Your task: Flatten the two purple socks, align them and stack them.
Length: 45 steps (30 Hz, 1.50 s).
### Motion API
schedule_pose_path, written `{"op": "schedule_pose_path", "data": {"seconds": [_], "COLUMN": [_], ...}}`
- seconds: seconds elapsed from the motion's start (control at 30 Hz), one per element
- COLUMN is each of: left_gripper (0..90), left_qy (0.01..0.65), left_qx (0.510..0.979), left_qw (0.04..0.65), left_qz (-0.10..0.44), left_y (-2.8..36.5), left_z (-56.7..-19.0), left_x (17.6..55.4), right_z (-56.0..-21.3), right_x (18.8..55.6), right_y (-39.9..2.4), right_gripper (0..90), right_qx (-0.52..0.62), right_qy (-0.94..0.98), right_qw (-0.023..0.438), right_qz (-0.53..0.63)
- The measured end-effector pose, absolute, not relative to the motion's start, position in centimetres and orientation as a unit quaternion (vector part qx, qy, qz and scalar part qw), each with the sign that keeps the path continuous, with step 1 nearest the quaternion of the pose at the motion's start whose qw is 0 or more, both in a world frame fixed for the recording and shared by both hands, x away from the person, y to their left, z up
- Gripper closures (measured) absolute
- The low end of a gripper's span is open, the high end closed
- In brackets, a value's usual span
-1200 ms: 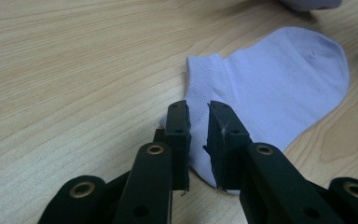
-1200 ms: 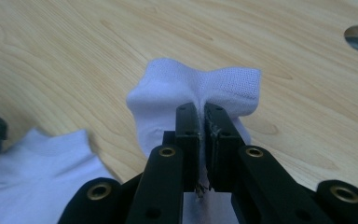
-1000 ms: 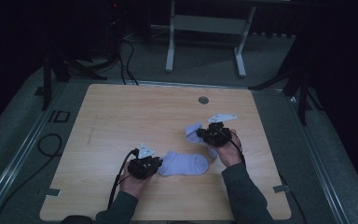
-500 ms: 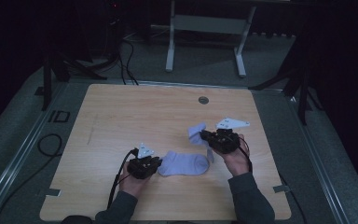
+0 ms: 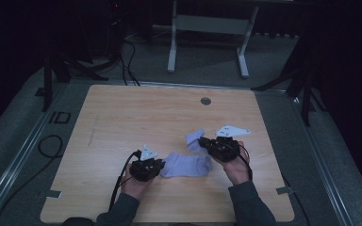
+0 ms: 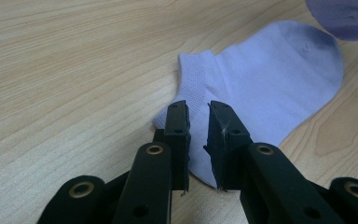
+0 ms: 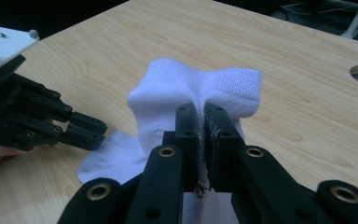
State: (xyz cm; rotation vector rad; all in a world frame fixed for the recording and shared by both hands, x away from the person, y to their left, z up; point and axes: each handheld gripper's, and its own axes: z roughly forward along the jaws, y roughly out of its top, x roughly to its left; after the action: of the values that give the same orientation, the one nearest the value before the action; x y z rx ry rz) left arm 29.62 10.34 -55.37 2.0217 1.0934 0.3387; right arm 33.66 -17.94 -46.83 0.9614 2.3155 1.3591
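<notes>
A: We have the right tongs [image 7: 201,122] clamped tight on the cuff of the raised sock [image 7: 191,95], which bunches above the pads and hangs off the surface [image 5: 122,122] at the near right. The flat sock [image 5: 187,165] lies on the wood between our hands, cuff end towards the left tongs [image 6: 196,126].

B: And the left tongs sit over that cuff, jaws nearly together with a narrow gap. From the left gripper view we cannot say for sure that the pads press the fabric; they look a little apart.

A: That is our risk. If we lift the left hand now, the cuff may slip out, because only a thin edge of knit lies between the pads. The right grip holds just a fold too, so a quick swing could shake the raised sock loose onto the flat one.

B: Against the earlier high view, our right hand has carried the raised sock outward and a little higher, away from the flat sock. The left hand and the flat sock lie where they were.
</notes>
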Motion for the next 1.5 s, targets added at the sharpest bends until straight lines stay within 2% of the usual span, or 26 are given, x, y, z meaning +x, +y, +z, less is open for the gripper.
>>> {"op": "schedule_pose_path", "data": {"seconds": [0.3, 0.83, 1.27, 1.5], "left_gripper": [77.8, 76.2, 75.9, 74.5], "left_qy": [0.428, 0.399, 0.407, 0.402], "left_qx": [0.798, 0.791, 0.793, 0.798], "left_qw": [0.402, 0.445, 0.432, 0.433], "left_qz": [0.137, 0.132, 0.140, 0.120], "left_y": [10.4, 10.0, 10.5, 10.4], "left_z": [-55.2, -53.3, -53.2, -53.2], "left_x": [29.5, 28.6, 28.6, 28.2], "right_z": [-48.3, -50.2, -51.5, -52.1], "right_x": [33.6, 33.7, 33.3, 33.2], "right_y": [-16.4, -14.9, -13.4, -12.5], "right_gripper": [84.5, 84.0, 84.1, 84.1], "right_qx": [0.326, 0.318, 0.300, 0.293], "right_qy": [0.815, 0.828, 0.844, 0.851], "right_qw": [0.129, 0.110, 0.093, 0.086], "right_qz": [0.461, 0.448, 0.435, 0.428]}}
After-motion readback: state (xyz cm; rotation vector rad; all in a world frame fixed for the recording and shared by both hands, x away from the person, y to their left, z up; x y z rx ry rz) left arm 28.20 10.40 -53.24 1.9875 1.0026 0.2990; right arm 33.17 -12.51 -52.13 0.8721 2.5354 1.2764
